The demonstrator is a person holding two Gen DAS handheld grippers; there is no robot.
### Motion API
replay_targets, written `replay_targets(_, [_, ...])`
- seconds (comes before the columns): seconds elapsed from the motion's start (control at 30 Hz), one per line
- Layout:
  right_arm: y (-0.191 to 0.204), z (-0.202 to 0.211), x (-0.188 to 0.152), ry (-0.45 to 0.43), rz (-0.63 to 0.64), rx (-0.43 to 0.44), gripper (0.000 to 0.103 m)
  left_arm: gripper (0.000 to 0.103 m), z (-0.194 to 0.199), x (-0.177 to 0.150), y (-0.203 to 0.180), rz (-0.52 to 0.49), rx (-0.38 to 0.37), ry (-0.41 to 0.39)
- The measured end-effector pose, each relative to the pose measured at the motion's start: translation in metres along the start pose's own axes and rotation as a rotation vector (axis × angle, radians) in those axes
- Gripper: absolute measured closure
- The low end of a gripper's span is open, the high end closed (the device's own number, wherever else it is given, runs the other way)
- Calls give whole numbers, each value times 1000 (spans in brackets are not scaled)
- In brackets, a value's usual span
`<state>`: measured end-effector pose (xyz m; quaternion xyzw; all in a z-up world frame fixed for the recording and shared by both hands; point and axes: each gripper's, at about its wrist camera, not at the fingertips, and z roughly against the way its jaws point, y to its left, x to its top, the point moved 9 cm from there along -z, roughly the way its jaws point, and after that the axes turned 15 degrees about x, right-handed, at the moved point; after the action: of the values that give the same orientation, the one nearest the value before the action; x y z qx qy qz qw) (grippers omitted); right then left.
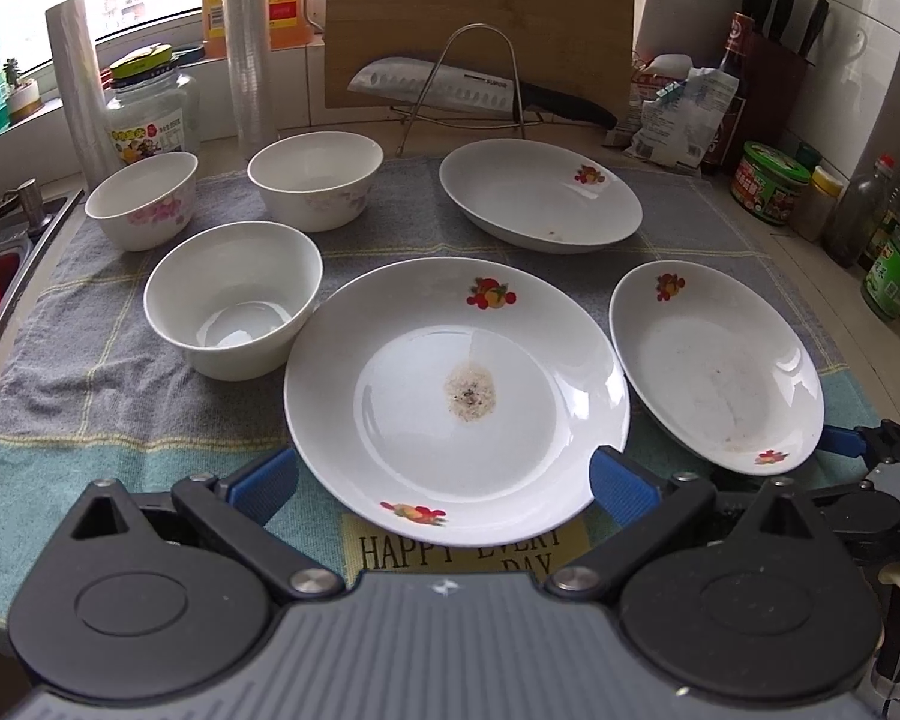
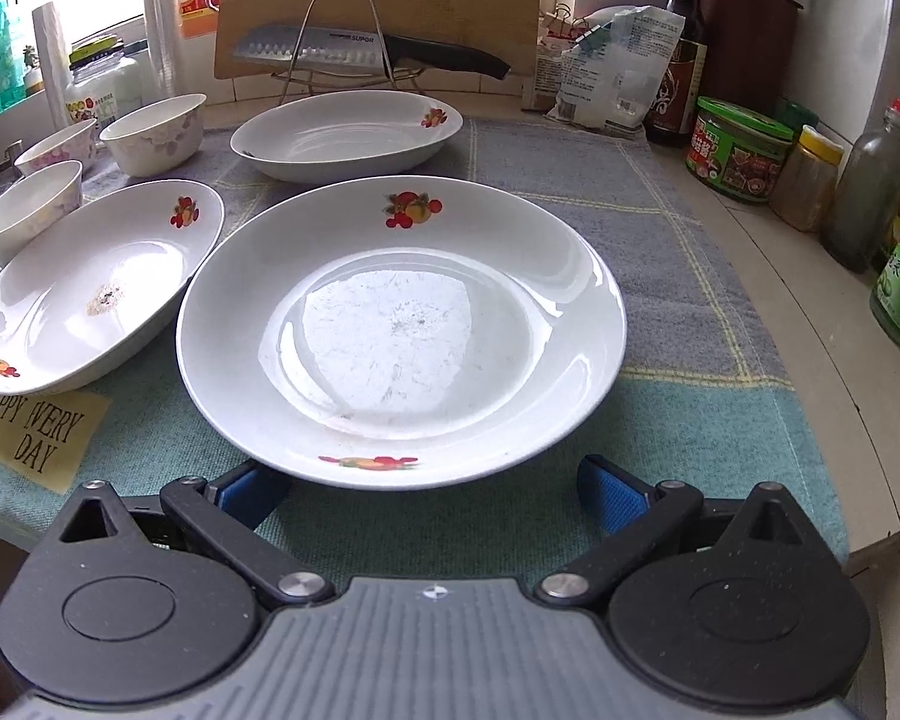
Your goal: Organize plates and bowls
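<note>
- Left gripper (image 1: 444, 480) is spread wide, low on either side of the stained plate's (image 1: 456, 402) near rim; contact is unclear.
- Right gripper (image 2: 432, 480) gapes before the scratched plate (image 2: 402, 330), holding nothing; its left fingertip (image 2: 249, 489) is partly hidden under the rim.
- Three bowls (image 1: 234, 300) and the third plate (image 1: 540, 195) sit on the towel (image 1: 90, 372).

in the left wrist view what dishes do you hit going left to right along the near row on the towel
plain white bowl → plate with the brown stain in its middle → smaller plate with the scuffed centre
</note>
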<state>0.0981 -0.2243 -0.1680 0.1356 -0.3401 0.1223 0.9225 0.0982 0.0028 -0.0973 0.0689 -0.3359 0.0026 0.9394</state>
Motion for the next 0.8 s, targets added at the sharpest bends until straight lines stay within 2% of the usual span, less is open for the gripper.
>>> replay_targets(0.23, [-3, 0, 1, 14, 39, 39, 0, 1, -10, 15, -26, -77, -85, -7])
replay_targets(0.4, [-4, -2, 2, 38, 61, 60, 0, 1, -17, 33, -59, -133, -158, -23])
replay_targets(0.5, [-4, -2, 2, 39, 82, 79, 0, 1, -23, 45, -79, -157, -173, -3])
replay_targets(0.67, [-5, -3, 4, 40, 135, 122, 0, 1, -30, 66, -114, -234, -188, -18])
replay_targets(0.8, [-5, -3, 4, 50, 158, 144, 0, 1, -41, 75, -142, -307, -233, 13])
